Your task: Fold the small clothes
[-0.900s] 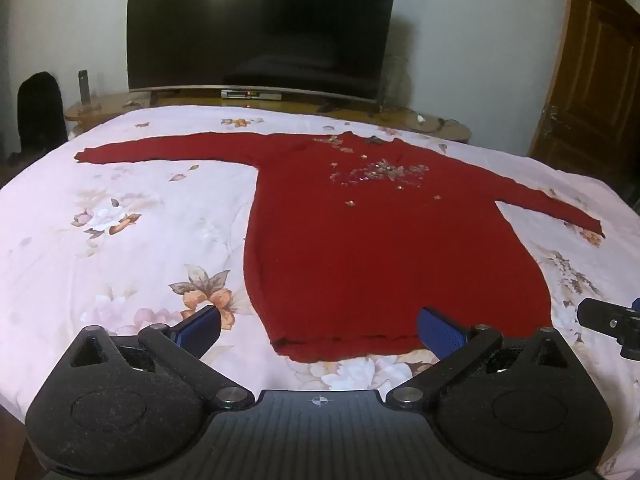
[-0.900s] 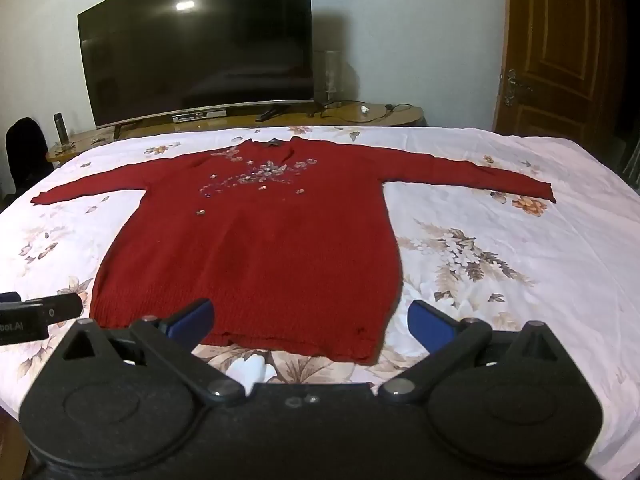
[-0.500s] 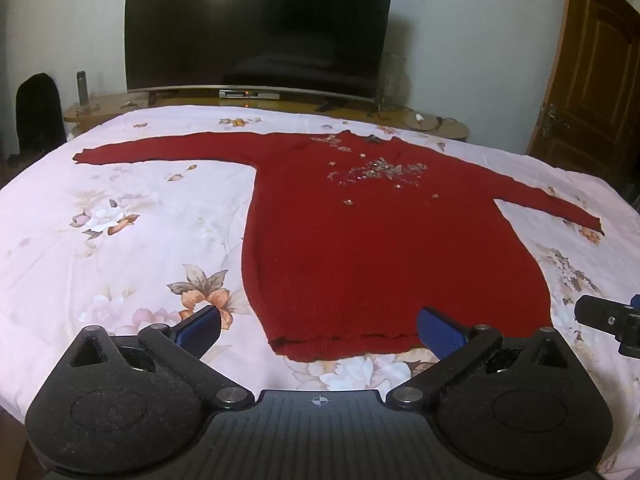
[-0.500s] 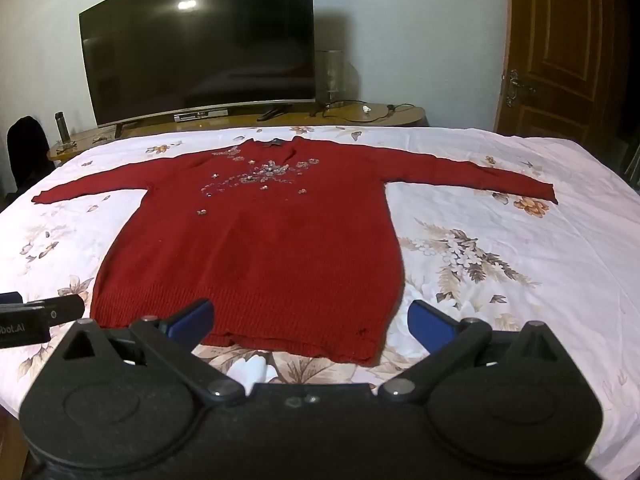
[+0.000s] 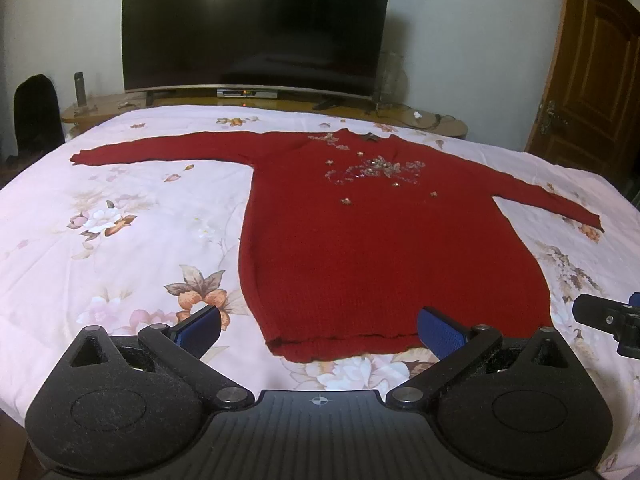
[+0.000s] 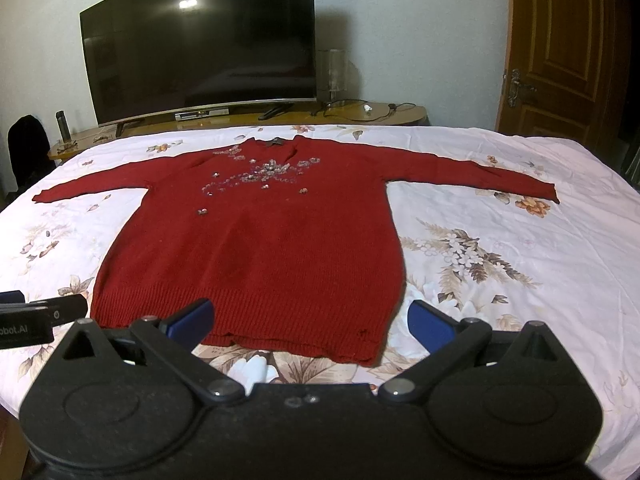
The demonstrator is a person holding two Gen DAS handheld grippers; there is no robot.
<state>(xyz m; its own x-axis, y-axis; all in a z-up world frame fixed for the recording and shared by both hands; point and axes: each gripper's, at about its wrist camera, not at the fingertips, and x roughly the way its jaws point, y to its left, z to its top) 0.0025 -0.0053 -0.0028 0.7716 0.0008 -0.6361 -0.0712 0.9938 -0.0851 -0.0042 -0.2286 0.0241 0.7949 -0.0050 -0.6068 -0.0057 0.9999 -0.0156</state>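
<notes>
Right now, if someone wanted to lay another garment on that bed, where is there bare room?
Bare sheet lies on both sides of the red sweater's body, below each outstretched sleeve, and a narrow strip runs along the hem. The sweater fills the middle; beyond the bed, the TV stand is cluttered.

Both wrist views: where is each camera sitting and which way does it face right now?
Left wrist: on the left gripper, jaws open, angled down across the bed at the red sweater; the right gripper's tip shows at the right edge.
Right wrist: on the right gripper, jaws open, above the sweater's hem toward its right side; the left gripper's tip shows at the left edge.
Shared: sweater, bed, television, door.
</notes>
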